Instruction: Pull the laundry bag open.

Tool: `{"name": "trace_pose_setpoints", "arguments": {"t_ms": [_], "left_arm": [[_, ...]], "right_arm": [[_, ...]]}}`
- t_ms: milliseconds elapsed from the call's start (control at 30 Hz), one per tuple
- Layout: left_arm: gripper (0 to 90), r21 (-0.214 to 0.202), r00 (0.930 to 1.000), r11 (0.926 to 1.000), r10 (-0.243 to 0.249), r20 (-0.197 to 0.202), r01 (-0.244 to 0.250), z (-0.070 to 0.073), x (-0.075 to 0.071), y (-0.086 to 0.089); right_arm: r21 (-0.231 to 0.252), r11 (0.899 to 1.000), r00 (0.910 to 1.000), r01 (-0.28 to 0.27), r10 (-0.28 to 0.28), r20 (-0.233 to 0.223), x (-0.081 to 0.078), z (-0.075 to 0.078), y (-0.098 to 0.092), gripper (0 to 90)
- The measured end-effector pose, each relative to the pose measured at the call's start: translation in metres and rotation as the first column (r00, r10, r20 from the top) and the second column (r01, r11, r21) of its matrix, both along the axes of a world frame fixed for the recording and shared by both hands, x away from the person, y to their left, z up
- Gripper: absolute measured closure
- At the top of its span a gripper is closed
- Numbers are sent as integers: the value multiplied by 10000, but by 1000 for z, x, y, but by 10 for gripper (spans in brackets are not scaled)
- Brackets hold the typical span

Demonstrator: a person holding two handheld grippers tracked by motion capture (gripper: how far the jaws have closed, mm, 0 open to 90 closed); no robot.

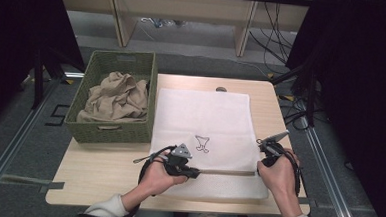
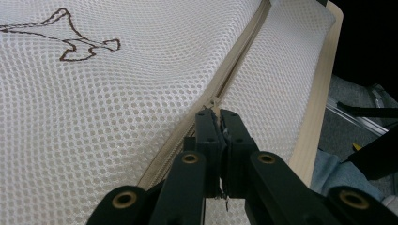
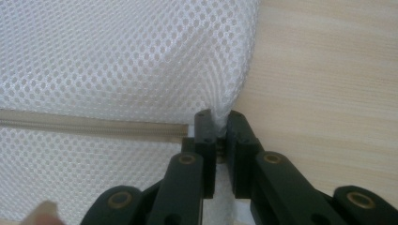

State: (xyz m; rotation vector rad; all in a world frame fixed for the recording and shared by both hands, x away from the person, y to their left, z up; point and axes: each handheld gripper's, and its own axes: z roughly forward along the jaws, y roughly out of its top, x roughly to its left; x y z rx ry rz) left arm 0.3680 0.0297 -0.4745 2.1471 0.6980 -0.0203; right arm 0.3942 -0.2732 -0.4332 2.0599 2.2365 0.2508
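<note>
- Two grippers are working at the near edge of a white mesh laundry bag [image 1: 204, 134] in the high view; the bag is lying flat on the wooden table [image 1: 97, 171], just right of a green woven basket [image 1: 111, 129] holding crumpled beige cloth [image 1: 115, 98]. The left gripper [image 1: 190, 171] is sitting at the zipper's left part, the right gripper [image 1: 264, 146] at the bag's right edge.
- Left gripper view: the left gripper [image 2: 217, 115] is clamping shut on the zipper pull [image 2: 215, 104], with the beige zipper [image 2: 239, 51] running away from it and a brown stitched emblem [image 2: 75, 40] lying left of that line.
- Right gripper view: the right gripper [image 3: 217, 117] is pinching the bag's mesh corner [image 3: 217, 105], where the zipper [image 3: 89, 125] is ending just left of it.
</note>
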Motion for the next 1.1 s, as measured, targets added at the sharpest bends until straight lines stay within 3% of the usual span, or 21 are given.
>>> {"name": "trace_pose_setpoints", "arguments": {"t_ms": [100,367,400,733,800,867,967,1033,1100], "left_arm": [[864,35,10000,10000,-49,8,49,0,1,2],[864,-59,10000,10000,-15,-37,15,-1,0,2],[864,-38,10000,10000,33,-47,-33,-1,0,3],[864,70,9999,9999,116,-80,-115,-2,-1,10],[864,111,10000,9999,66,-25,-65,-1,-1,11],[864,-132,9999,9999,31,-117,-32,-2,-1,10],[864,150,10000,9999,51,-32,-50,-2,0,14],[864,-18,9996,9998,211,-173,-212,-2,-1,14],[864,80,9996,9997,212,-166,-211,-2,-1,18]], "right_arm": [[33,9994,9993,-359,359,94,0,0,-4,851],[98,9995,9994,-303,301,179,0,-1,-3,851],[20,9988,9987,-499,499,83,0,-1,-5,851],[21,9999,9998,-162,162,88,1,-2,-2,851],[79,9998,9997,-188,187,146,1,-3,-2,851],[-5,9998,9998,-216,216,32,2,-3,-3,851],[-64,9997,9997,-232,233,72,2,-3,-4,851],[-18,9995,9995,-317,317,63,1,-2,-5,851],[56,10000,10000,-29,29,13,0,-2,-3,851]]}}
